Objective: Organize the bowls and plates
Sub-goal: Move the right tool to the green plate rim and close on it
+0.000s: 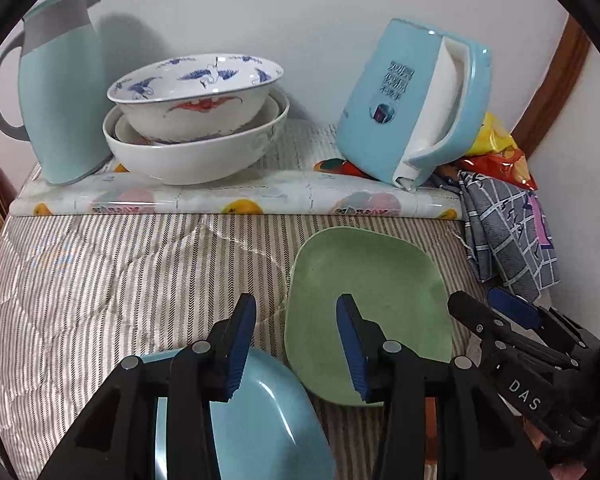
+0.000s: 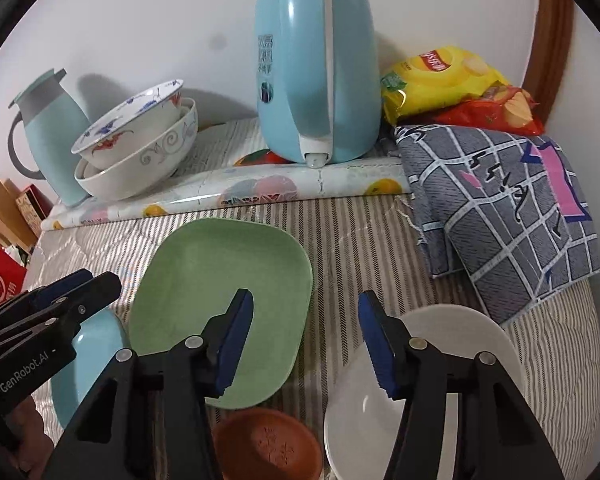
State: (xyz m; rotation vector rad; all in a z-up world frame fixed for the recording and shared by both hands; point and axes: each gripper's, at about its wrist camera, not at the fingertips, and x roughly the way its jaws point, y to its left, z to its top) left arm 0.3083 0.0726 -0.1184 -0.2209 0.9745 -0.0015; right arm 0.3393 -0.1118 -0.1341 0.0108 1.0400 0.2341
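Note:
A green square plate (image 1: 372,304) (image 2: 224,300) lies on the striped cloth. A light blue plate (image 1: 268,420) (image 2: 88,356) lies to its left, under my left gripper (image 1: 296,348), which is open and empty above the gap between the two plates. My right gripper (image 2: 306,344) is open and empty, hovering between the green plate and a white plate (image 2: 432,360). A small brown bowl (image 2: 268,444) sits at the near edge. Stacked white bowls (image 1: 196,120) (image 2: 136,148), the top one with blue cranes, stand at the back left.
A pale green jug (image 1: 60,88) (image 2: 50,132) and a blue kettle (image 1: 416,100) (image 2: 316,68) stand on a raised patterned mat (image 1: 236,196). A grey checked cloth (image 2: 500,208) and snack bags (image 2: 440,76) lie right. Boxes (image 2: 0,280) sit left.

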